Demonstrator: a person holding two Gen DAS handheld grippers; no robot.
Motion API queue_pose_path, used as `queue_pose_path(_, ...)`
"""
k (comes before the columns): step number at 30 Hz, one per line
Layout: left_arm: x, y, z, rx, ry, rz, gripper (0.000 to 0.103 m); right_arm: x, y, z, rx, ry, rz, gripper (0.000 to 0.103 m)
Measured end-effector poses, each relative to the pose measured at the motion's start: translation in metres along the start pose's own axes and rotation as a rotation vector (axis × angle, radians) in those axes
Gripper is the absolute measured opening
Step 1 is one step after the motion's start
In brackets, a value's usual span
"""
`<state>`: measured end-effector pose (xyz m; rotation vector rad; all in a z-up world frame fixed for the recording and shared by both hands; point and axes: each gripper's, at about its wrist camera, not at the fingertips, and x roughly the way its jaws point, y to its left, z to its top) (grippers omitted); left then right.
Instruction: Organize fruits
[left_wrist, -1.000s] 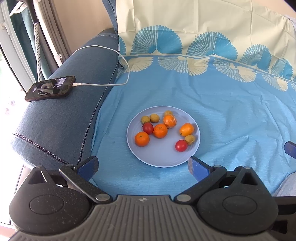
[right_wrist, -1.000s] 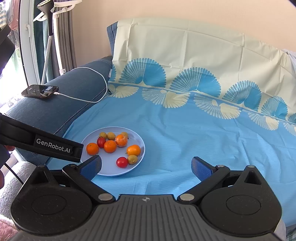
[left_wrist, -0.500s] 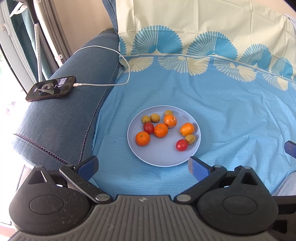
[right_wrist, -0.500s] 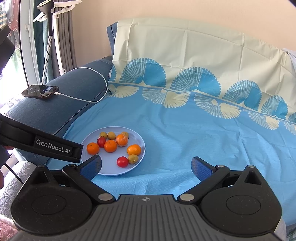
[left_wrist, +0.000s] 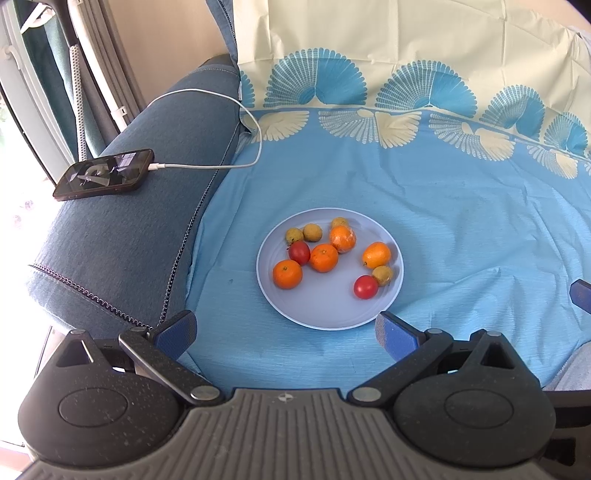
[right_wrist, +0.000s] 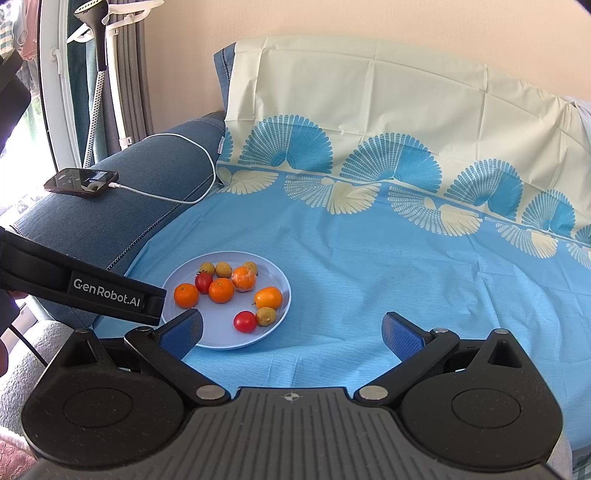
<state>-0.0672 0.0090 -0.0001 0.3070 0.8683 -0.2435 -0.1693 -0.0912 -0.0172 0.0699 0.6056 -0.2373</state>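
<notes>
A pale blue plate (left_wrist: 325, 314) (right_wrist: 218, 336) lies on the blue sheet and holds mixed fruit: several oranges (left_wrist: 324, 257) (right_wrist: 221, 290), two red tomatoes (left_wrist: 365, 287) (right_wrist: 245, 321) and several small yellow-green fruits (left_wrist: 312, 232) (right_wrist: 266, 316). My left gripper (left_wrist: 286, 332) hovers open just in front of the plate, nothing between its fingers. My right gripper (right_wrist: 291, 332) is open too, to the right of the plate, with its left finger (right_wrist: 183, 332) over the plate's near rim. The left gripper's body (right_wrist: 107, 291) shows at the right wrist view's left edge.
A phone (left_wrist: 105, 173) (right_wrist: 83, 180) on a white charging cable (left_wrist: 236, 110) rests on the blue sofa arm (left_wrist: 122, 236) left of the plate. A cream and blue patterned cloth (right_wrist: 369, 122) covers the backrest. Open sheet stretches right of the plate (right_wrist: 406, 266).
The plate sits slightly further right in the left wrist view, so the left gripper drifted a little left. The right gripper has barely moved. Both stay open.
</notes>
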Motion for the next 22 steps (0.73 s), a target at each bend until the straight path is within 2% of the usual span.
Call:
queue_pose_path(16, 0.0008, 0.0006, -0.0009, 0.002, 0.006, 0.003, 0.103, 0.0009, 0.0015, -0.0011, 0.001, 0.002, 0.000, 0.102)
queue_pose_path(22, 0.0034, 0.0032, 0.0002, -0.008, 0.004, 0.033, 0.103, 0.0049, 0.0019, -0.0035, 0.003, 0.013, 0.014, 0.102)
